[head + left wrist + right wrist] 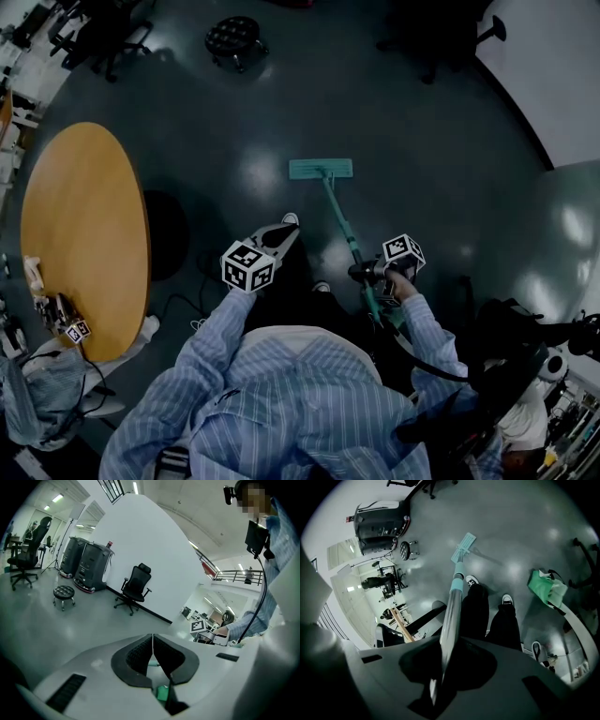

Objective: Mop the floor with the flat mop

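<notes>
I'm gripping the flat mop handle (340, 217) in the right tool (362, 272). I'm holding the left tool (286, 228) closed and empty, pointing forward.

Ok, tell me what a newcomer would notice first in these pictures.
The teal flat mop head stands out, lying flat on the dark floor ahead of the person. Its handle runs back into the right gripper, which is shut on it. The left gripper hangs beside it, jaws together and empty. A round wooden table fills the left of the head view.
</notes>
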`<action>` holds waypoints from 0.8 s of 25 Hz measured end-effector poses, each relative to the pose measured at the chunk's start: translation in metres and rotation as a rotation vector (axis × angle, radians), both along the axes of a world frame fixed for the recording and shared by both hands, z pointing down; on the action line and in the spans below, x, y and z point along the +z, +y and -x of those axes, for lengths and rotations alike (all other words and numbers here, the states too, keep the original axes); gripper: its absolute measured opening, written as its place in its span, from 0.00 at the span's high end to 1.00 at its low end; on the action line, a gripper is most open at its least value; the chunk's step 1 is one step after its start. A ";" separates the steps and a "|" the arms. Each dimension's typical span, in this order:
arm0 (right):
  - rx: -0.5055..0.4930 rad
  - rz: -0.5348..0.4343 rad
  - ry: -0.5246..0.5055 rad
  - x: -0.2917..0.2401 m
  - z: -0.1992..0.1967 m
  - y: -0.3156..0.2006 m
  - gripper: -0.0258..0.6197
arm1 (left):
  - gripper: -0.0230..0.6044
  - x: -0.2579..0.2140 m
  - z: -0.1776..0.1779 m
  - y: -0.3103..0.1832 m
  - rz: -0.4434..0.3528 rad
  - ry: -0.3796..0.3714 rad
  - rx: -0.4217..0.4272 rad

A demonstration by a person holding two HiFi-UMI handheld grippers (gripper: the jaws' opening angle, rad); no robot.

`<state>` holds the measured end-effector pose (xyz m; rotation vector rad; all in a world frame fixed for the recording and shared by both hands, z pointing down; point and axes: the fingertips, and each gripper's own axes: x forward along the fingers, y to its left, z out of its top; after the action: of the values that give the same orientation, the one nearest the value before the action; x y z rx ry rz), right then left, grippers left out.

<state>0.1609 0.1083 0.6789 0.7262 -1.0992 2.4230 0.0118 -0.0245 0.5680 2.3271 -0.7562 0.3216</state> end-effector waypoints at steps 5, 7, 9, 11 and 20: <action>0.021 -0.006 0.003 0.002 0.016 -0.073 0.83 | 0.95 0.006 0.018 -0.053 0.017 0.004 -0.017; 0.022 -0.008 0.007 0.005 0.024 -0.101 0.83 | 0.95 0.009 0.026 -0.070 0.020 0.010 -0.012; 0.023 -0.011 0.009 0.011 0.031 -0.130 0.83 | 0.95 0.013 0.034 -0.087 0.024 0.013 -0.007; 0.023 -0.016 0.013 0.015 0.039 -0.159 0.83 | 0.95 0.018 0.041 -0.105 0.033 0.012 -0.005; -0.004 -0.032 0.045 0.032 0.057 -0.281 0.83 | 0.95 0.026 0.045 -0.177 0.041 0.026 0.024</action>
<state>0.1035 -0.1729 0.7111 0.7846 -1.1226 2.3789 -0.0331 -0.2012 0.5944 2.2993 -0.7032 0.3134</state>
